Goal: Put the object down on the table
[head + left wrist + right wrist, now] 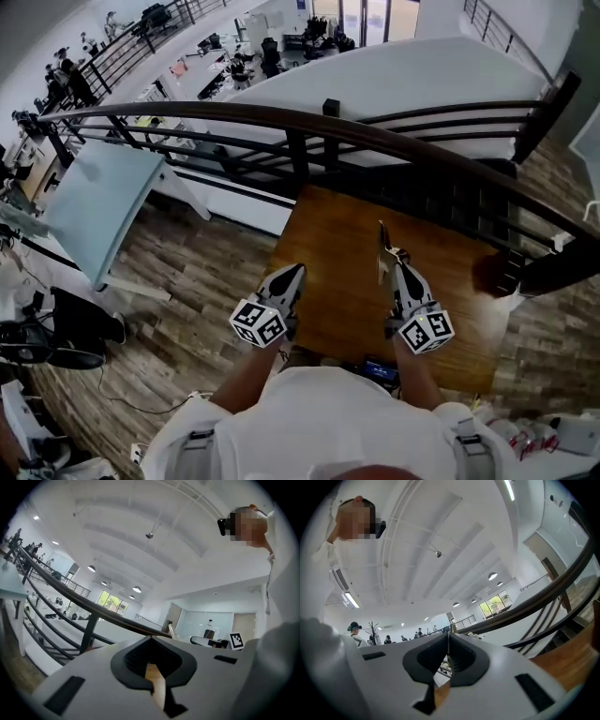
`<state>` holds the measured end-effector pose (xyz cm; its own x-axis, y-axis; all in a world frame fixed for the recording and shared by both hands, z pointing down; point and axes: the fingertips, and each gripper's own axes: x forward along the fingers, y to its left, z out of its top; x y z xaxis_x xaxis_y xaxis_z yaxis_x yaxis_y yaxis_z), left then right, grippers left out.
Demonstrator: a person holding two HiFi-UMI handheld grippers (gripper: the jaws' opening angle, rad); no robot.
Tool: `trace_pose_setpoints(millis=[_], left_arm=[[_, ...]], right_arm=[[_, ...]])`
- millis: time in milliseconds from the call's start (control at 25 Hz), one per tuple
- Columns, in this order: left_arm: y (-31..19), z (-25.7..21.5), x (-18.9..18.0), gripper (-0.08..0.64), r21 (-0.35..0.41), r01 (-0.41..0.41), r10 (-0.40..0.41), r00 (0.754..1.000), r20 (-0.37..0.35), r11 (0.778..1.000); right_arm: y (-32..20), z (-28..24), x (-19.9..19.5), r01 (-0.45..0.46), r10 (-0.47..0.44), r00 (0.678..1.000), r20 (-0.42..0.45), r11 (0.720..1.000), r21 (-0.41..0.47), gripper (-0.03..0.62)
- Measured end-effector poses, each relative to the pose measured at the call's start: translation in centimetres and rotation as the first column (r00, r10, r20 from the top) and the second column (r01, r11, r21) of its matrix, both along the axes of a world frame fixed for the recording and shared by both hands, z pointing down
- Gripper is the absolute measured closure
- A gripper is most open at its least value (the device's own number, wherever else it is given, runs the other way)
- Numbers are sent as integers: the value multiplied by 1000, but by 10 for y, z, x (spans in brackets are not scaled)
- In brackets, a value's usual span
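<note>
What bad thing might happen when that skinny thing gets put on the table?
1. The thin pale object stands upright in the right gripper, pinched at one end only. Let go like that, it may topple and bounce.
2. The table sits close by the railing, with a lower floor and people beyond. If the object slid off the far edge, it might drop down there.

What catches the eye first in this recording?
Above a wooden table by a dark curved railing, with an office floor below, the right gripper has its jaws shut on a thin pale piece. The left gripper beside it is shut and empty.
</note>
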<state>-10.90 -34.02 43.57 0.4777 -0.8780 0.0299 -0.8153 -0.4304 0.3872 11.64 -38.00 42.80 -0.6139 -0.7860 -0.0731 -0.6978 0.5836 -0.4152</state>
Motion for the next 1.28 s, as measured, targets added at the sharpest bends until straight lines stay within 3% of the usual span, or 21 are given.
trace_pose_setpoints(millis=[200,360,520,800,920,1040,1240,1280], left_arm=[[-43,18,-44,546,-25,-14,13,999,-50,1000],[-69,34,-74,546,-59,-44,40,998,-56,997],[-95,53,-102,546,-69,-20,16,998,-57,997],[-131,104,-135,546,-81,3,7,993,116,997],[-135,122,-137,546,-97,5,9,990,139,995],[-143,132,-136,546,-86,9,5,987,161,996],[-148,142,-132,546,-42,2,5,983,185,999],[-146,144,-132,546,-46,-1,10,983,185,999]], right_arm=[[-31,10,-49,5,-6,1000,-16,999,-48,565],[-61,26,-79,-19,21,1000,13,993,-119,565],[-90,49,-97,-25,36,998,58,984,-177,565],[-134,94,-129,21,38,982,185,951,-307,565],[-147,107,-146,93,0,961,277,942,-322,565],[-162,141,-152,113,22,944,330,916,-385,565],[-175,195,-168,118,52,938,344,882,-456,565],[-172,207,-171,103,83,937,338,862,-497,565]])
